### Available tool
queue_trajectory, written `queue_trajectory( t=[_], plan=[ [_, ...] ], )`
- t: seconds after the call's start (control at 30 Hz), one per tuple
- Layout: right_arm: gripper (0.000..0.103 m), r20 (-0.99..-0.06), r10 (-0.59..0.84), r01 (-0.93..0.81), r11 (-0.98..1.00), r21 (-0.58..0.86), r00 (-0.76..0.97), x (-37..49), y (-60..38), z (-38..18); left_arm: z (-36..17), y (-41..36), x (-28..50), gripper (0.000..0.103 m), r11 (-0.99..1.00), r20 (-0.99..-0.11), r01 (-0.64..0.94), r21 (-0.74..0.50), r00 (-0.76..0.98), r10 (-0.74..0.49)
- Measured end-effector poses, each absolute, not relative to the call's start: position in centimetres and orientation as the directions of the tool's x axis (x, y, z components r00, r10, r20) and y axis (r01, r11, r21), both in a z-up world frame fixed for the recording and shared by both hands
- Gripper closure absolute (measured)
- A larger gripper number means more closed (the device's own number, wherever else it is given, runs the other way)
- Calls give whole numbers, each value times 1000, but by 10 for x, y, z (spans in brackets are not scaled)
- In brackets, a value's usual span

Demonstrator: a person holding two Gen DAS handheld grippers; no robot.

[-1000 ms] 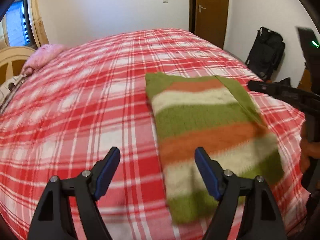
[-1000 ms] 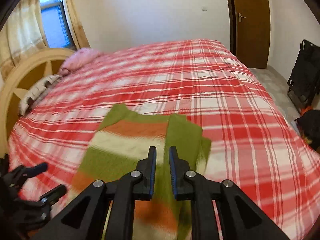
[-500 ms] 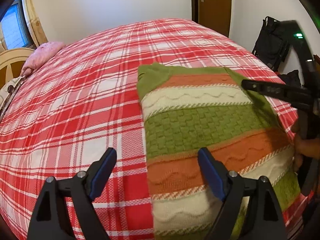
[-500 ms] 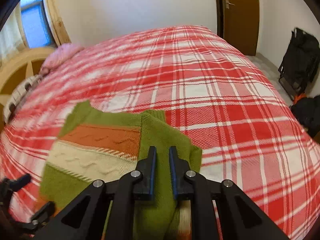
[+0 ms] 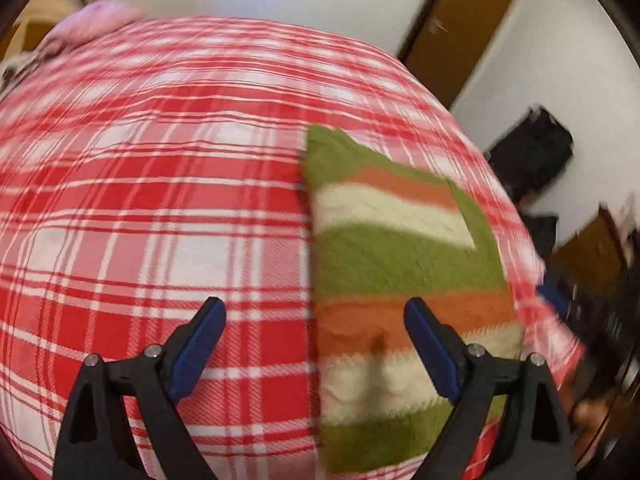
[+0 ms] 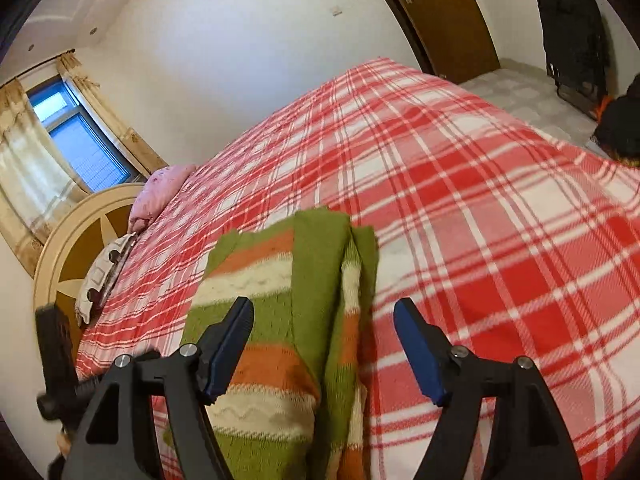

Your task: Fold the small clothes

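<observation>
Both my claws are wide open and hold nothing. Left claw (image 5: 315, 322) hangs above the bed (image 5: 160, 208), its right finger over the striped sweater (image 5: 392, 264), its left finger over bare plaid cover. Left view is motion-blurred, so fine detail is lost.

Right claw (image 6: 324, 320) is spread too, hovering over the sweater (image 6: 276, 312) from the other side; no fabric between its blue pads (image 6: 228, 348).

Sweater lies flat on the red-and-white plaid bed, near the edge closest to me, green, orange and cream stripes. One side is folded in: a green sleeve strip (image 6: 316, 280) lies lengthwise on top of the body along its right side in the right view. In the left view that same fold shows as a green band on the far right edge of the sweater.

Pink pillow (image 6: 160, 196) sits at the head of the bed by the round headboard (image 6: 68, 264). Brown door (image 6: 444, 12) is on the far wall, a black bag (image 6: 572, 36) stands against the wall beside it. Window (image 6: 80, 140) with curtains is on the left.
</observation>
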State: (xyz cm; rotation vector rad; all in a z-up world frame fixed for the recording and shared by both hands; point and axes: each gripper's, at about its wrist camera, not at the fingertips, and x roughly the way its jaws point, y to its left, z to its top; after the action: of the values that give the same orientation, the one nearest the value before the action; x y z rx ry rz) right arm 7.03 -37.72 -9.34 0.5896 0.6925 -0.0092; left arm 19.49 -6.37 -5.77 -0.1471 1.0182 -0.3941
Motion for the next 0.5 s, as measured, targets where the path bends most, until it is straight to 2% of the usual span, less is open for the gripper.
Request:
queue_trajectory(
  t=[0.1, 0.3, 0.43, 0.5],
  plan=[
    [30, -625, 175, 195, 857, 477, 761, 84, -369, -98, -57, -71, 213, 10, 922, -811, 233, -308, 443, -383],
    [30, -705, 178, 222, 872, 436, 686, 114, -352, -136, -72, -108, 230, 10, 931, -825, 279, -235, 450, -343],
    [30, -689, 142, 182, 909, 376, 711, 109, -337, -148, -93, -128, 235, 9, 928, -845, 308, -209, 421, -329],
    [30, -679, 156, 169, 907, 387, 718, 108, -341, -151, -99, -130, 236, 8, 920, -837, 303, -247, 413, -360]
  ],
)
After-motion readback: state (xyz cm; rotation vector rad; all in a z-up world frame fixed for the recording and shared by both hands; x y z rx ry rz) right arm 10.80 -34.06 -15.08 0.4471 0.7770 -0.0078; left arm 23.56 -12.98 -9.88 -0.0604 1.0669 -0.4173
